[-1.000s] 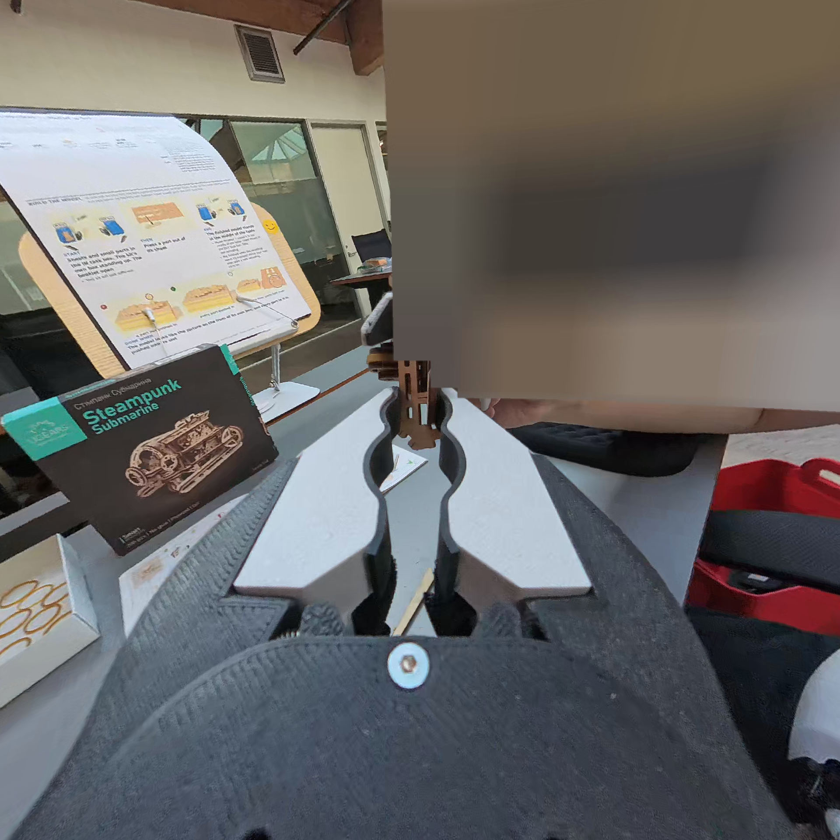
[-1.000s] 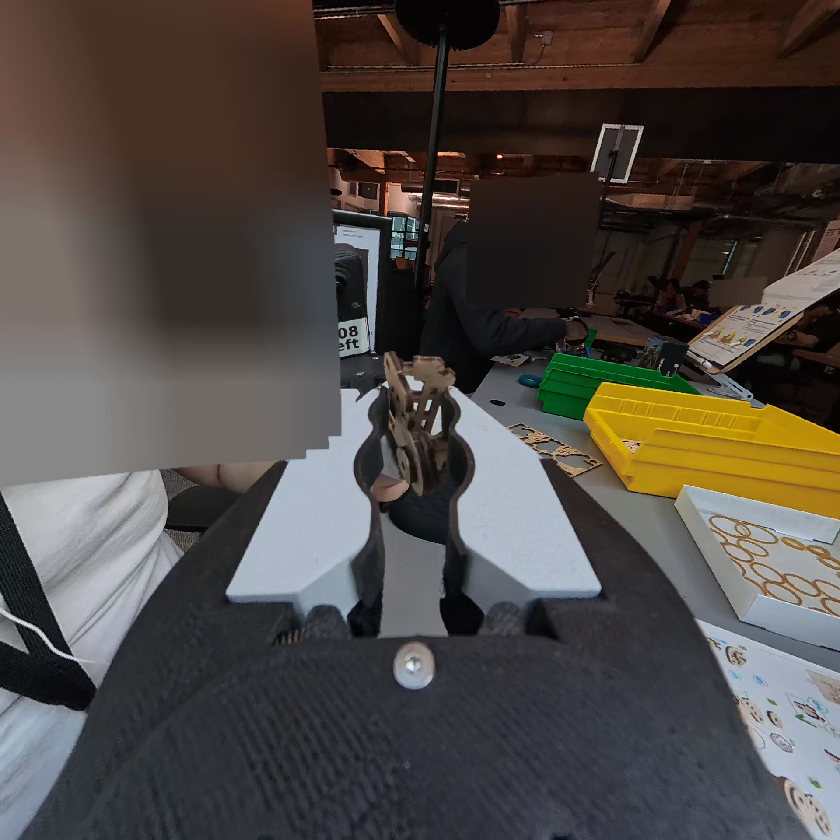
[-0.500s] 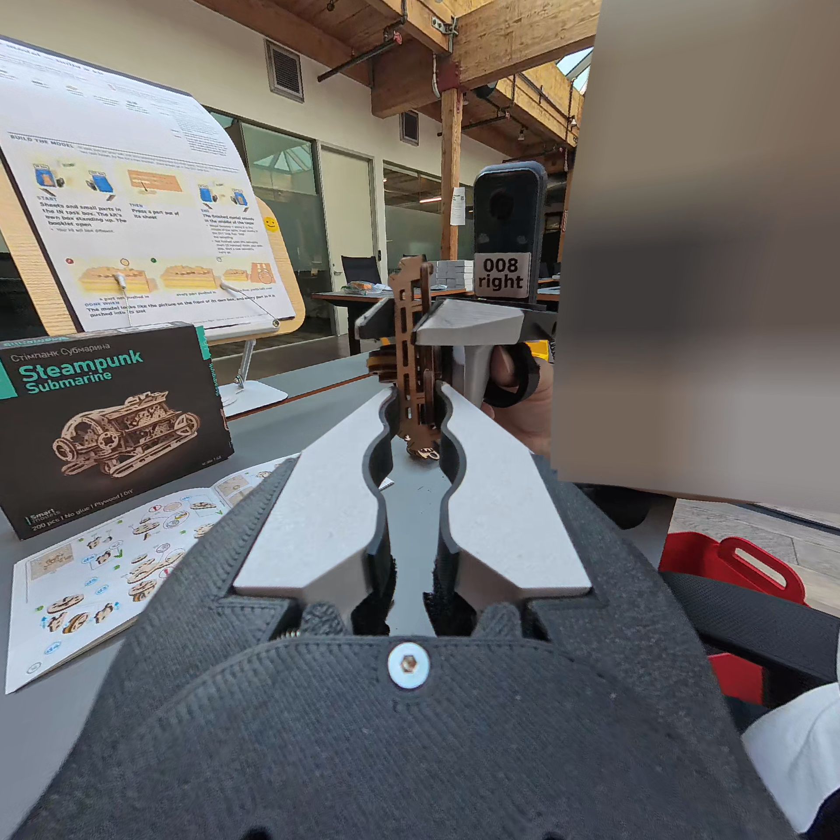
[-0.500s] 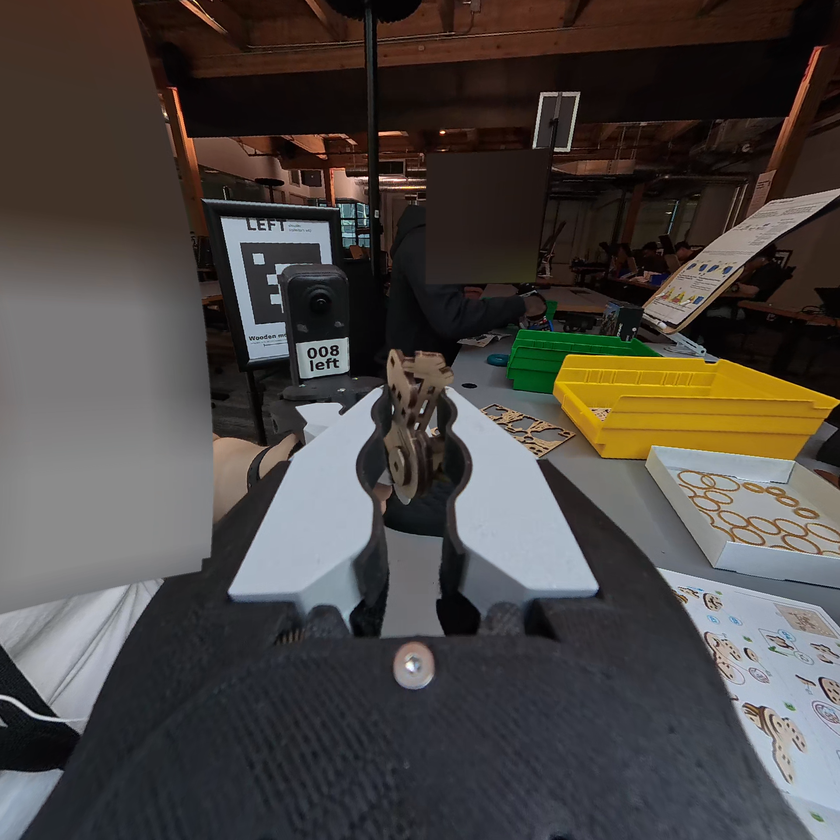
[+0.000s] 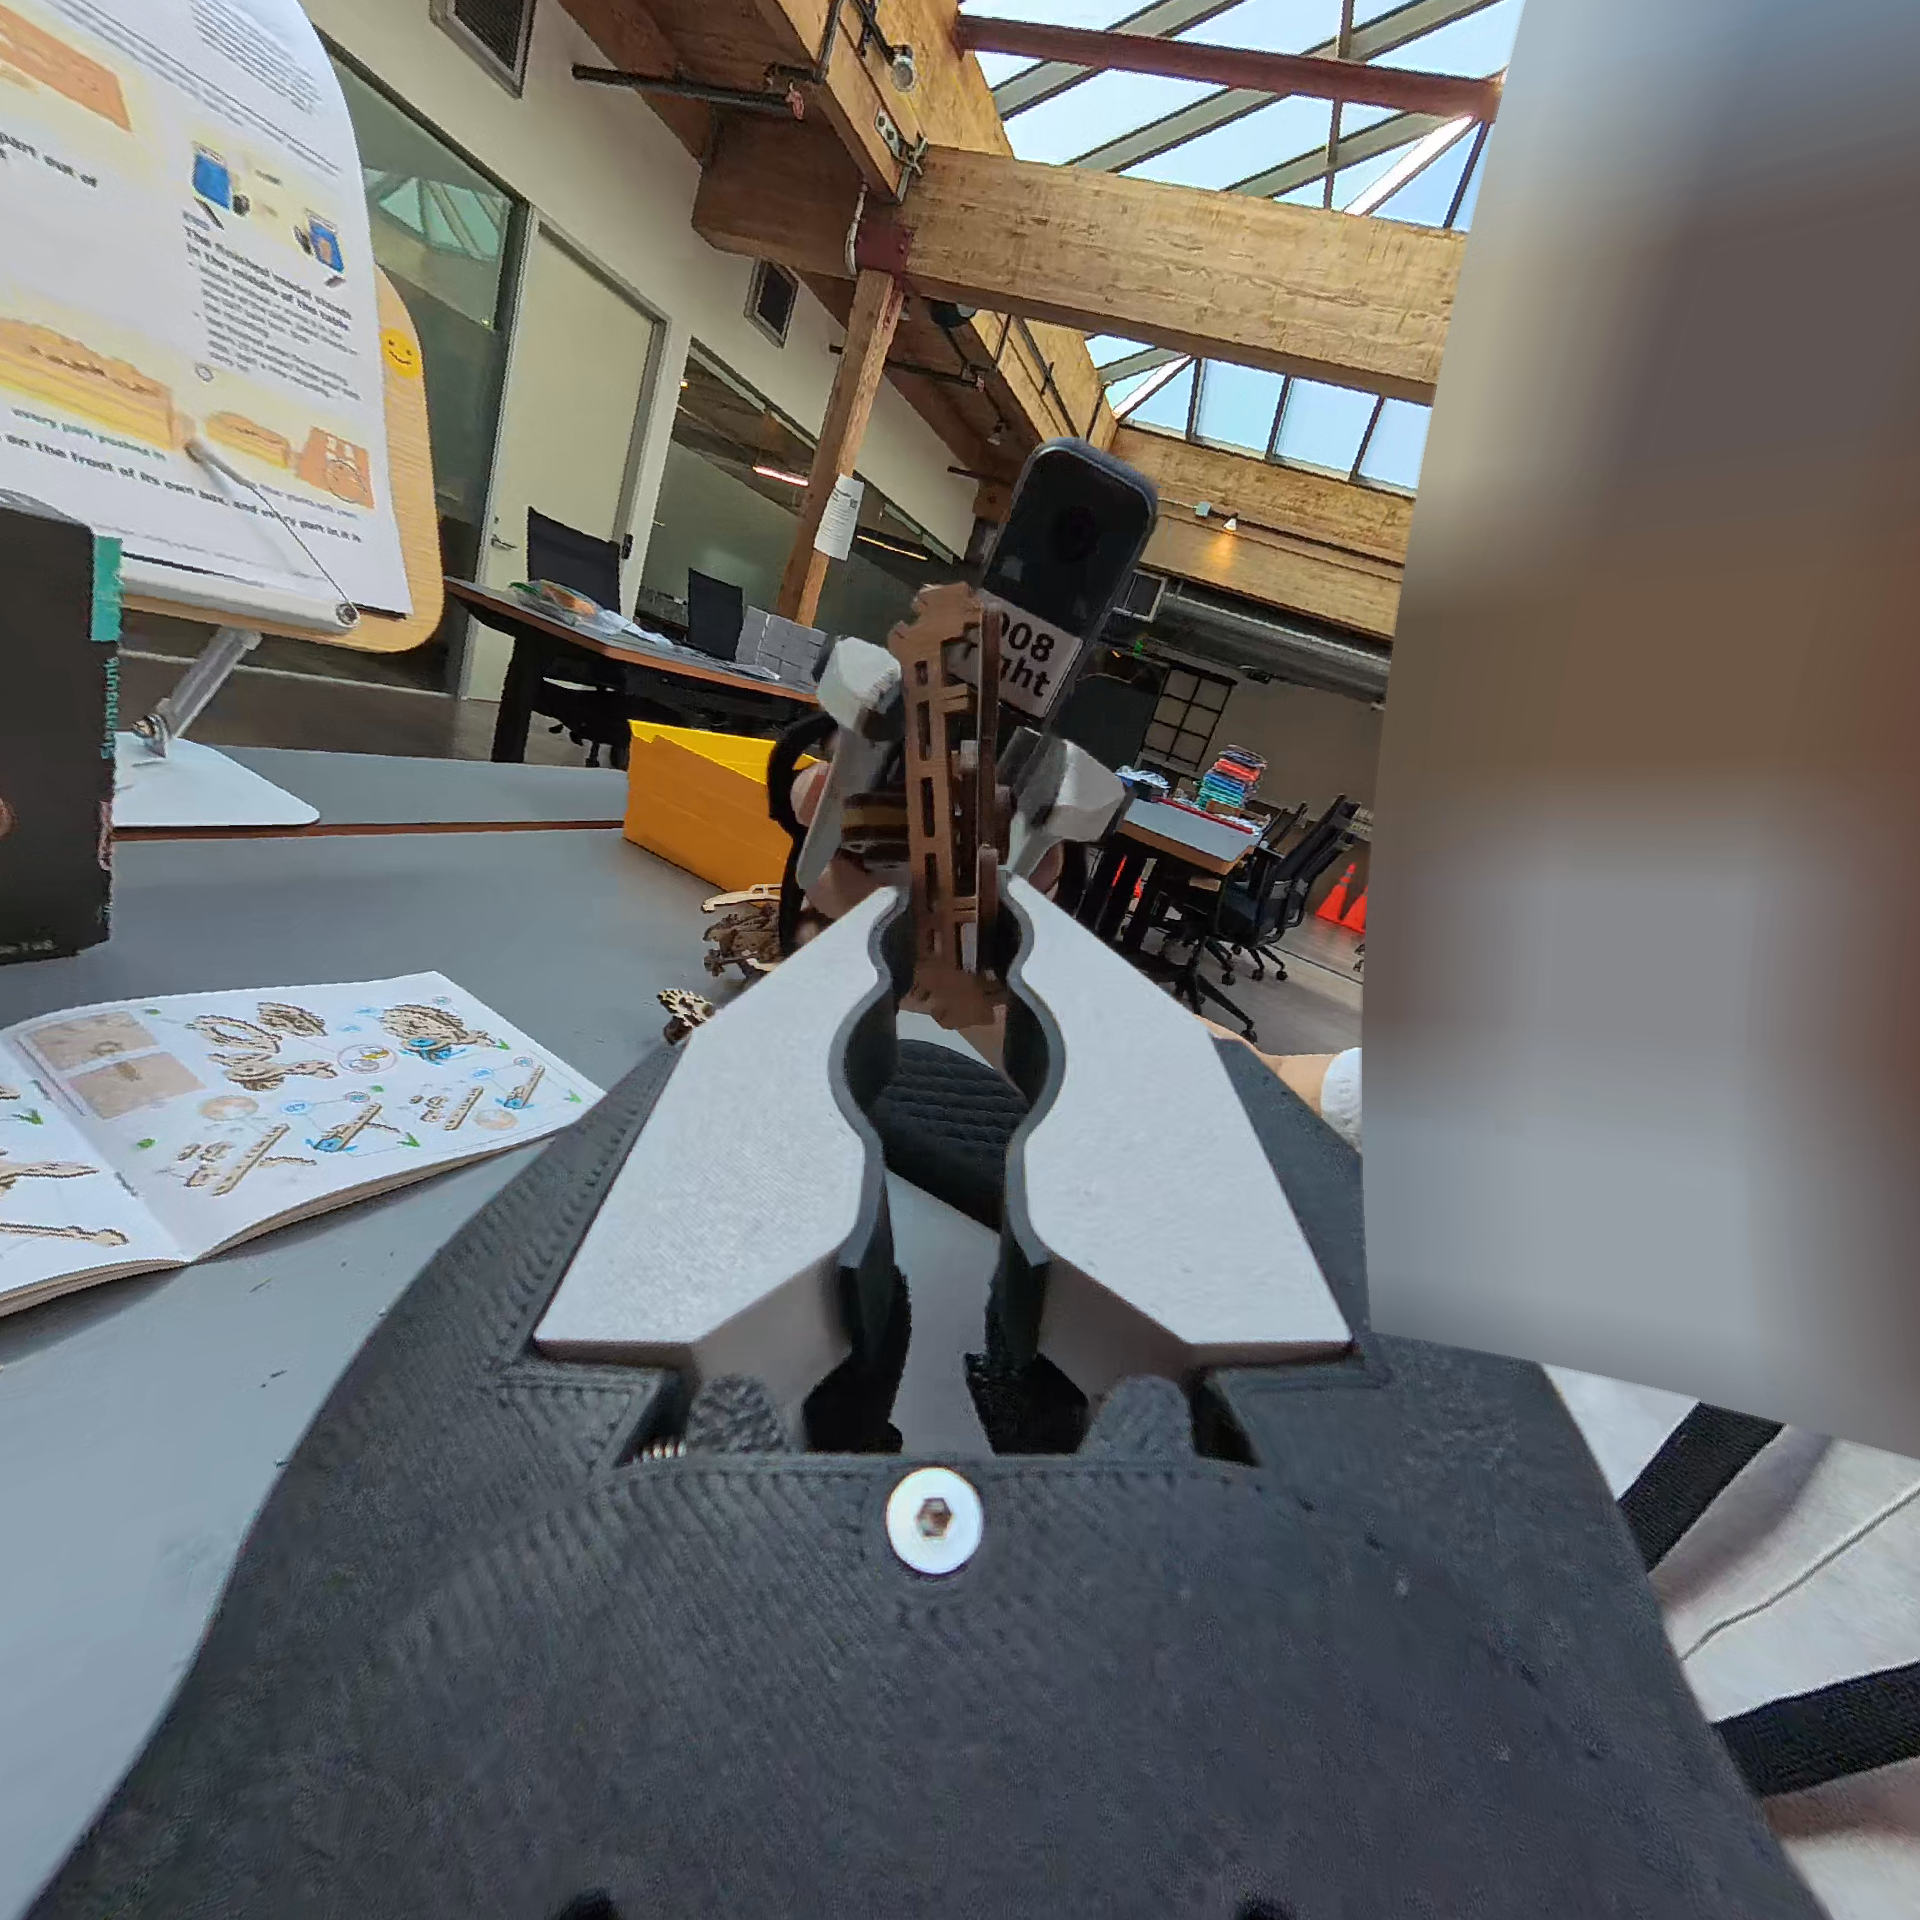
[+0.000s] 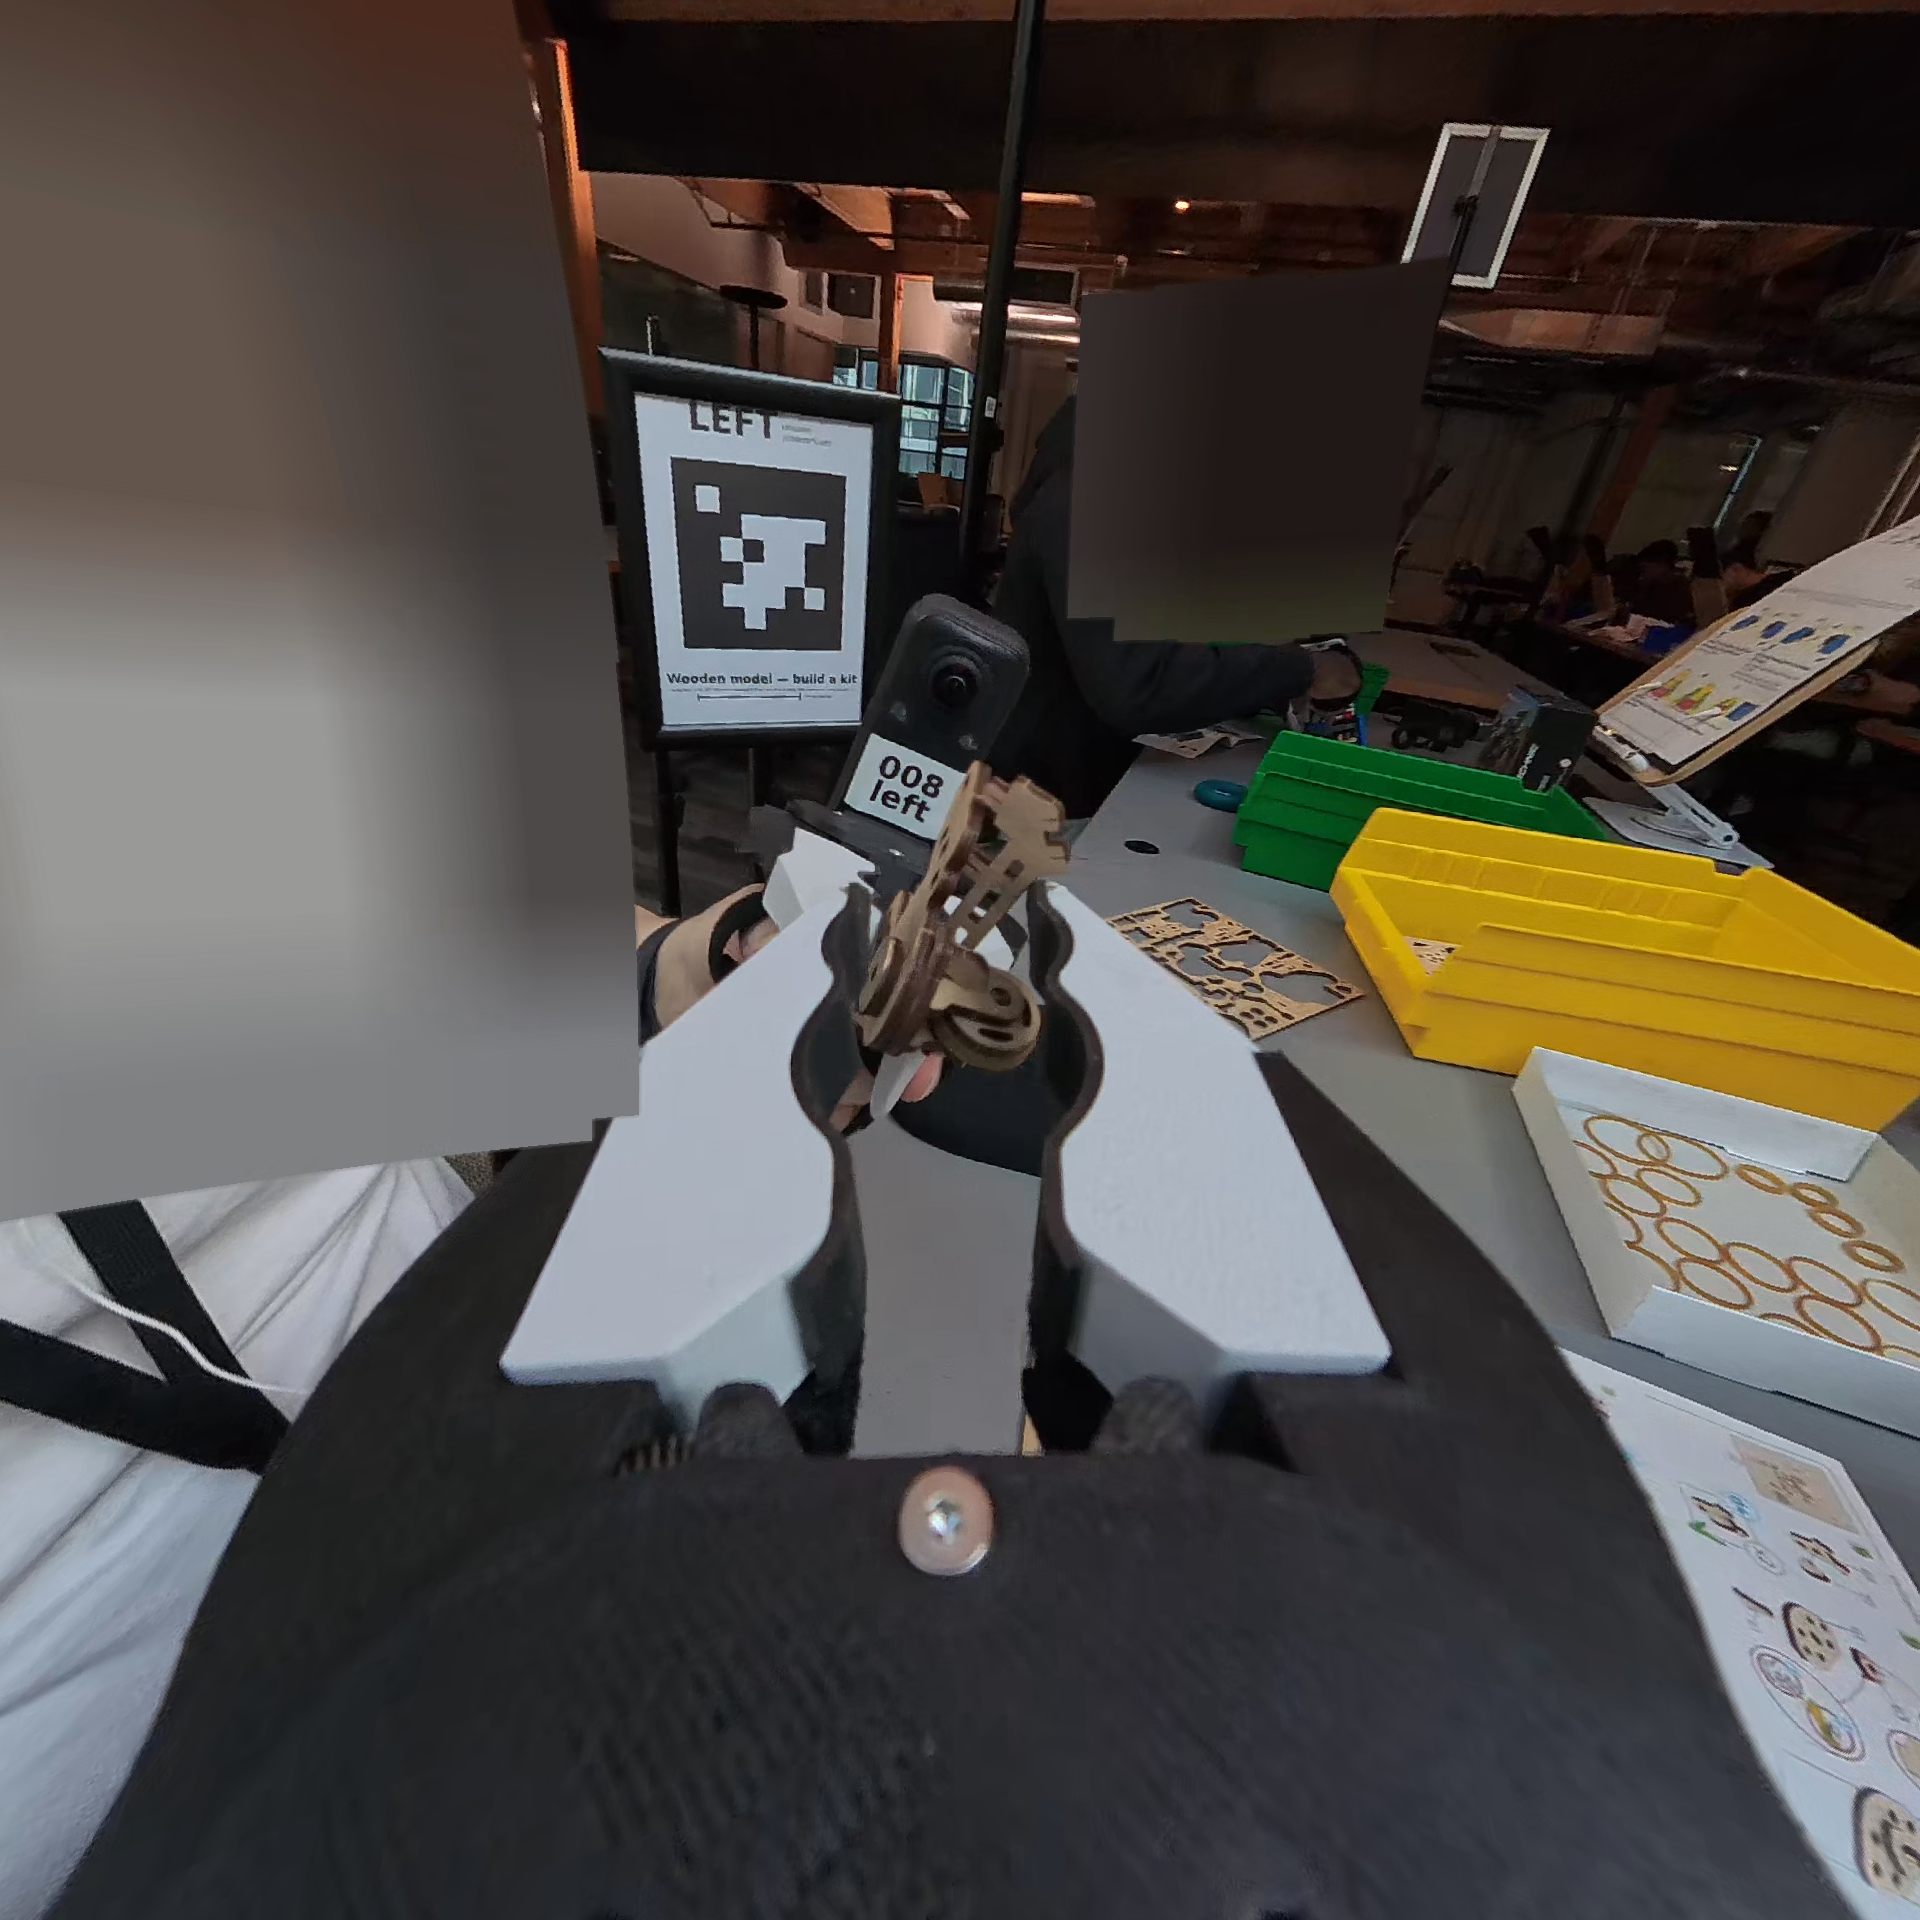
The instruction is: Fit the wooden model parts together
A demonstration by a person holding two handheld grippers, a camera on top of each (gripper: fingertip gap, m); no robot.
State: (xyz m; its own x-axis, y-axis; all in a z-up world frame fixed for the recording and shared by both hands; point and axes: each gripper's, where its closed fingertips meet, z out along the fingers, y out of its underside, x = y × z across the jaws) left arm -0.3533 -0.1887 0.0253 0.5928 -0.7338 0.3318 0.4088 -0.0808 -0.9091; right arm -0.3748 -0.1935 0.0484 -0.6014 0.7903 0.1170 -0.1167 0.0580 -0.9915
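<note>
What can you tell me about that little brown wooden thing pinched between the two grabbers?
The wooden assembly looks like thin laser-cut plywood, brown with darker edges. A slotted, ladder-like strip with notched ends joins round, gear-like discs at its lower end. It is held in the air above the grey table, tilted in the right wrist view, nearly upright in the left. The left gripper and the right gripper both close on it from opposite sides; nothing else visibly touches it.
</note>
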